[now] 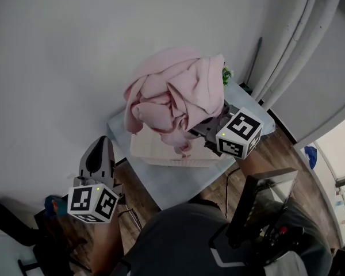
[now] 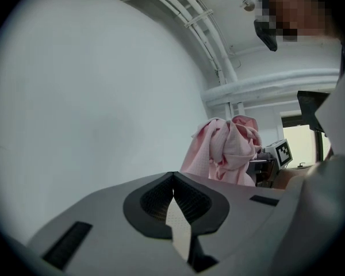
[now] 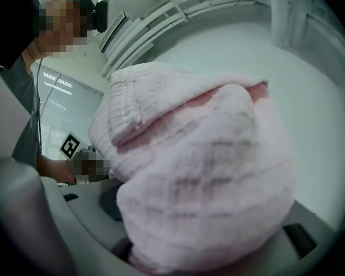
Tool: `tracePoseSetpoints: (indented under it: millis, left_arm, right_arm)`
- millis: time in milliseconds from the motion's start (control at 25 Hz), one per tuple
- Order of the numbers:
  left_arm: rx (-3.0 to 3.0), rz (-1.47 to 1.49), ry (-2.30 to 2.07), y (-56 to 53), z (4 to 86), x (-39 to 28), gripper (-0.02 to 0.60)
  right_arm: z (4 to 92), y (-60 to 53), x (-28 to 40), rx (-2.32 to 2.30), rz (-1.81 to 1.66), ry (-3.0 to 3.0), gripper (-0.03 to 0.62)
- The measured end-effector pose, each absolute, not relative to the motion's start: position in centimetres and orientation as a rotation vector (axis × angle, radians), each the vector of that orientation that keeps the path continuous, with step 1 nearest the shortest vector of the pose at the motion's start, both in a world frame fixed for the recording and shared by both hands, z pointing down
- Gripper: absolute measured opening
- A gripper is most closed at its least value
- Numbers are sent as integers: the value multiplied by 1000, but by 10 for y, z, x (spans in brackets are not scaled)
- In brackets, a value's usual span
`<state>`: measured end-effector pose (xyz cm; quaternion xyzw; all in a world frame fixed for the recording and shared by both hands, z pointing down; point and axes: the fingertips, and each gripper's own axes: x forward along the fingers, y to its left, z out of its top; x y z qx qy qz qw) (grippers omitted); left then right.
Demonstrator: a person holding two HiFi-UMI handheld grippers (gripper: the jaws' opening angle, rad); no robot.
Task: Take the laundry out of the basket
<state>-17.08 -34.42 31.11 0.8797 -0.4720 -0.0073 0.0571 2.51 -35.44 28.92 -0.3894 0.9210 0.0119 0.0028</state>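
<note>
A bundle of pink laundry (image 1: 172,96) hangs above a pale basket (image 1: 161,155) that stands on a small light table (image 1: 172,184). My right gripper (image 1: 199,130) comes in from the right and is shut on the pink cloth's lower right side, holding it clear of the basket. In the right gripper view the pink cloth (image 3: 201,171) fills the space between the jaws and hides them. My left gripper (image 1: 99,145) is low at the left, apart from the basket, with its jaws together and nothing in them. The left gripper view shows the pink bundle (image 2: 227,148) ahead, to the right.
A plain grey wall runs behind the table. A small green plant (image 1: 226,73) sits at the table's far corner. White pipes (image 1: 287,45) rise at the right. On the wood floor at the right lies a blue item (image 1: 311,155).
</note>
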Motion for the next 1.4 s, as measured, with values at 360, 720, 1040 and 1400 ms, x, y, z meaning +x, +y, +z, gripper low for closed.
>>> tracePoseSetpoints:
  millis: [360, 720, 1040, 1400]
  left_arm:
    - [2814, -77, -1243, -344, 292, -165, 9]
    - [2919, -123, -956, -321, 289, -106, 9]
    - [2981, -109, -886, -281, 259, -47, 9]
    - [2992, -85, -741, -240, 233, 70, 9]
  right_arm:
    - [226, -321, 48, -1469, 93, 2632, 288]
    - [176, -256, 119, -1731, 128, 2347, 288]
    - [121, -190, 181, -1807, 211, 2247, 290]
    - [100, -129, 281, -1886, 189, 2187, 290]
